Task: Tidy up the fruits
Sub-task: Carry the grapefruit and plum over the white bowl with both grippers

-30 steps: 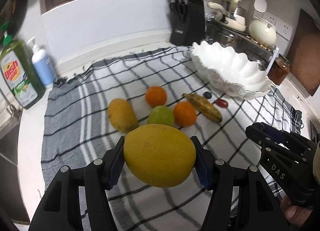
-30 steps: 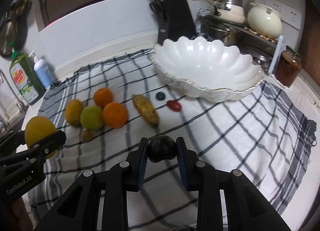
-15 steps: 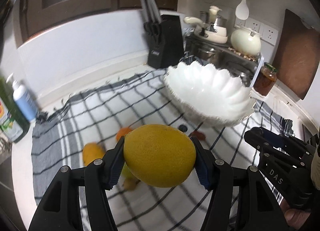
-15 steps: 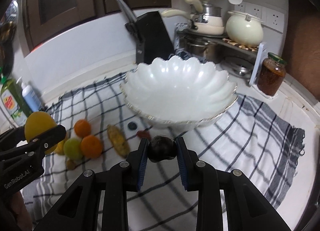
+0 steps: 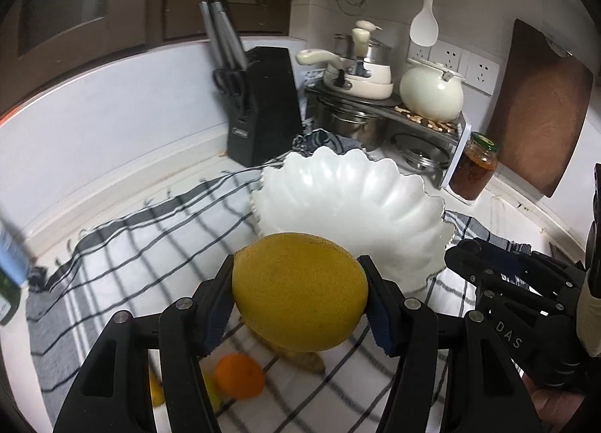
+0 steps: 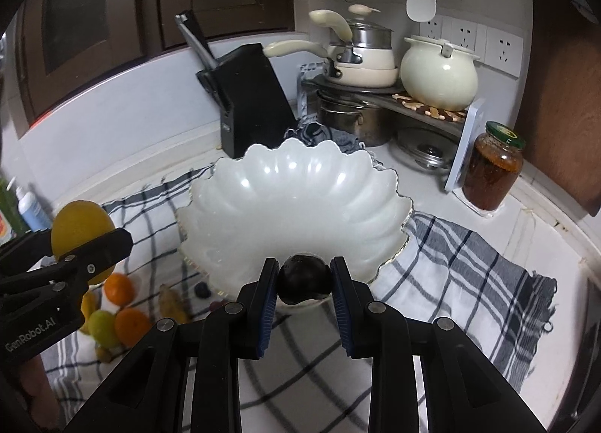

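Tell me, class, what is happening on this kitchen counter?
A person holds a gripper in each hand. The left gripper is shut on a large yellow citrus fruit; the right gripper is shut on a small dark round fruit. Both hang beside the empty white scalloped bowl. Oranges lie on the checked cloth.

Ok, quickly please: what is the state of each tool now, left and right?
Left tool: closed on the large yellow fruit.
Right tool: closed on the small dark fruit.
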Available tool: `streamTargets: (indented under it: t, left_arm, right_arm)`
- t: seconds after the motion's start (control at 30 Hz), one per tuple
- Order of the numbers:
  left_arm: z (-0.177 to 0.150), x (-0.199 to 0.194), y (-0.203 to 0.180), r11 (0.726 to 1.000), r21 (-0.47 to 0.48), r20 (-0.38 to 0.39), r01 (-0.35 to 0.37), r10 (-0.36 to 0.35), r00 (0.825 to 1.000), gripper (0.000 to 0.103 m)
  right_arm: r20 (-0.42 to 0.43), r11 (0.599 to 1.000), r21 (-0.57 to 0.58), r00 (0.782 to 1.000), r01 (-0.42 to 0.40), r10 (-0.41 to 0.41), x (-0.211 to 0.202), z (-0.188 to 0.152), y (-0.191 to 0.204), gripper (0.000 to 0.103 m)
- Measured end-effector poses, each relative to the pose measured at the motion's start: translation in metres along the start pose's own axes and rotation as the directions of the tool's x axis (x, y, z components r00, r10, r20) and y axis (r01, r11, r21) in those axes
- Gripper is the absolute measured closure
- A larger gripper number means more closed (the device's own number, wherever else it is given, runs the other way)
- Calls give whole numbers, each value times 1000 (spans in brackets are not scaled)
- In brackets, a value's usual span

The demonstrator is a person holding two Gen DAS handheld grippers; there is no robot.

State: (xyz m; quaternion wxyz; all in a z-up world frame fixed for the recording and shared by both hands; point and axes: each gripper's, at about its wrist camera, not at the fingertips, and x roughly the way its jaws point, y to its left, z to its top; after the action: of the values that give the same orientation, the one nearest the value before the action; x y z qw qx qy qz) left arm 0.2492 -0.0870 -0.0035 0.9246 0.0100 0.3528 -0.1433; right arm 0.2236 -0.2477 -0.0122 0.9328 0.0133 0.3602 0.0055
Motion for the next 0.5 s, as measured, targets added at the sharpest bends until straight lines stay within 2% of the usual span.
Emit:
streamTargets:
  t: [0.23,0.5]
  left_arm:
    - [19,36,-9,999,25,-31,31,-31,999,42]
    - [20,75,-17,998,48,-95,48,-43,995,42]
  right_arm:
    - [-25,1000,4,999,20,-20,27,14,-15,74]
    - [-95,1000,14,995,11,-10,62,13,-25,74]
